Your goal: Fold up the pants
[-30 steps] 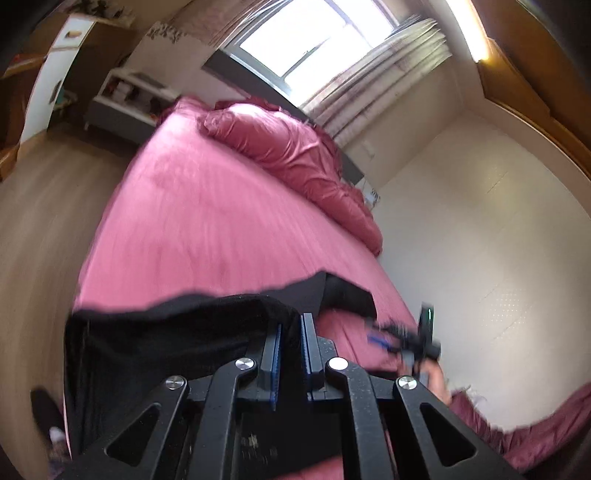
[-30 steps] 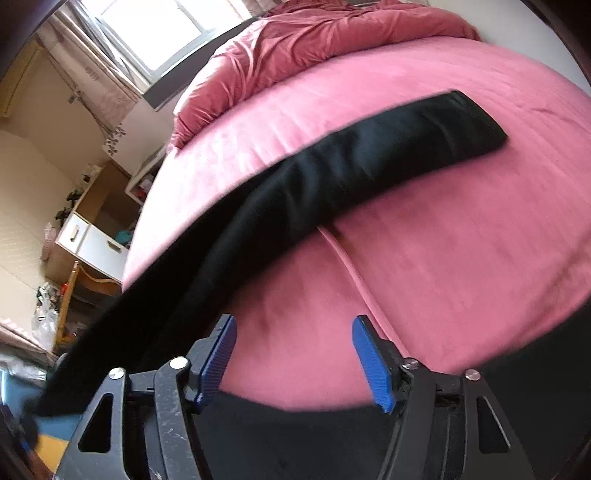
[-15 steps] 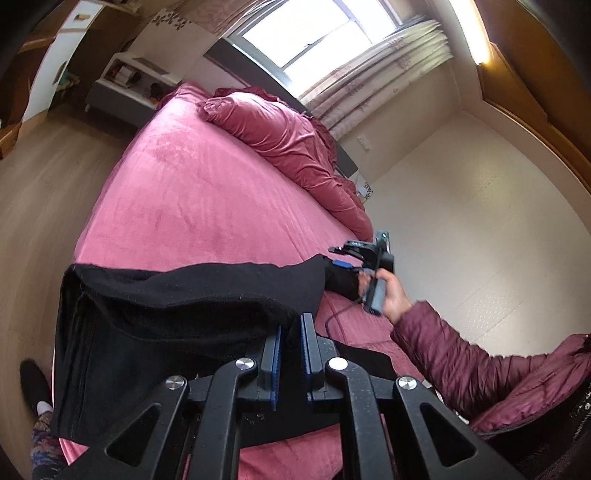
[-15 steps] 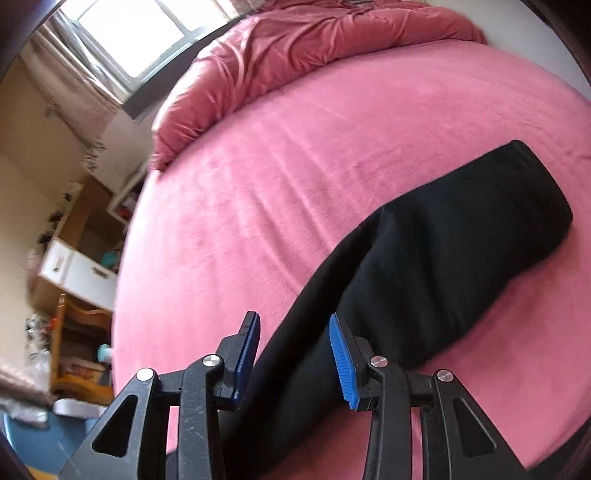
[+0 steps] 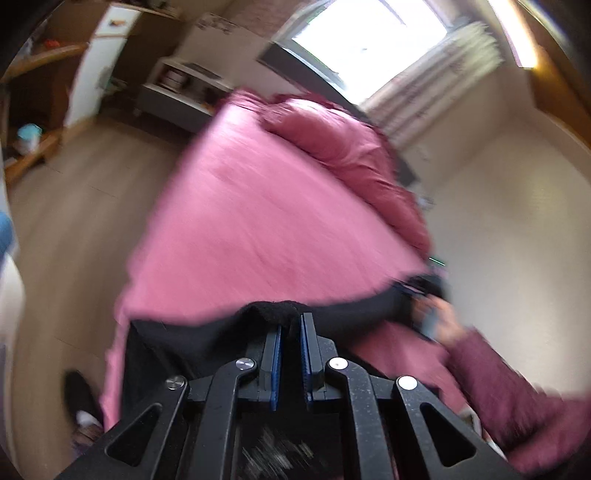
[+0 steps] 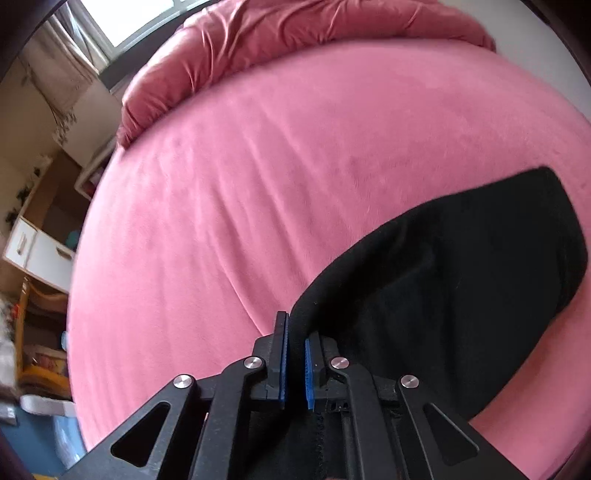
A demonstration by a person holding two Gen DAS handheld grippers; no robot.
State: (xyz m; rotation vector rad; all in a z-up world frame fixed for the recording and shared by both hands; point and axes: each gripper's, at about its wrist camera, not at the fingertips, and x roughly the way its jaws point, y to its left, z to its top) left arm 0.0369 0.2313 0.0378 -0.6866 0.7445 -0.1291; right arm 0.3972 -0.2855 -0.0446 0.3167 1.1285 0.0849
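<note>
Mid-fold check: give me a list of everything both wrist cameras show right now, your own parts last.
pants: one, black, lying across the near part of the bed, pinched at two spots
bed sheet: one, pink, covering the mattress
duvet: one, darker pink, bunched at the far end under the window
window: one, bright, with pale curtains
shelf unit: one, white, beside the bed head
floor: pale wood, left of the bed
left hand-held gripper: black with blue pads, shut on the pants
right hand-held gripper: black with blue pads, just closed on the pants' edge
sleeve: maroon, right arm
</note>
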